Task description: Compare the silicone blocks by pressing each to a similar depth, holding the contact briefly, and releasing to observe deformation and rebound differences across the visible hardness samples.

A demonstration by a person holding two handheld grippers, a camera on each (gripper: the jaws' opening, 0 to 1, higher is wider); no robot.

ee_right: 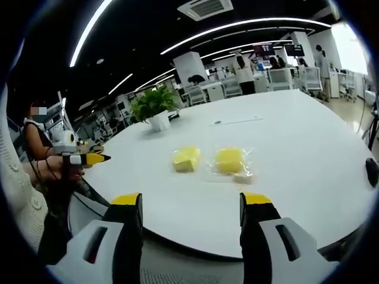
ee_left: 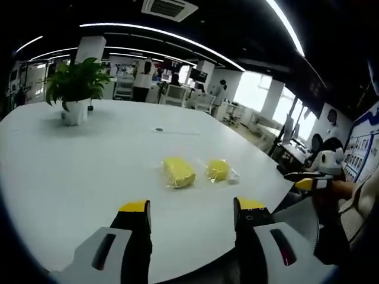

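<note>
Looking along the left claw (ee_left: 192, 214), I see its two yellow-tipped jaws standing well apart with nothing between them, poised over the near edge of the white tabletop (ee_left: 71, 165). Ahead of the claw and a little to its right lie two yellow silicone blocks in clear wrappers: the longer block (ee_left: 178, 171) nearer the claw's line, the smaller block (ee_left: 218, 170) just beside it, further right. Neither block is touched. Far ahead and to the left stands a potted plant (ee_left: 76, 89). At the right edge the other claw comes into sight, held off the tabletop.

From the right claw (ee_right: 192, 207), the jaws are likewise spread wide and empty, hanging short of the tabletop's rim. The two blocks lie straight ahead, well apart from the claw: one (ee_right: 186, 158) slightly left of its line, the other (ee_right: 230, 160) slightly right, its wrapper crumpled around it. The left claw shows at the far left, beside a person's sleeve (ee_right: 23, 195).

By my reckoning the comparison has not visibly begun here: both blocks sit undented and clear of either claw, so every press, hold and release appears to be left to do.
</note>
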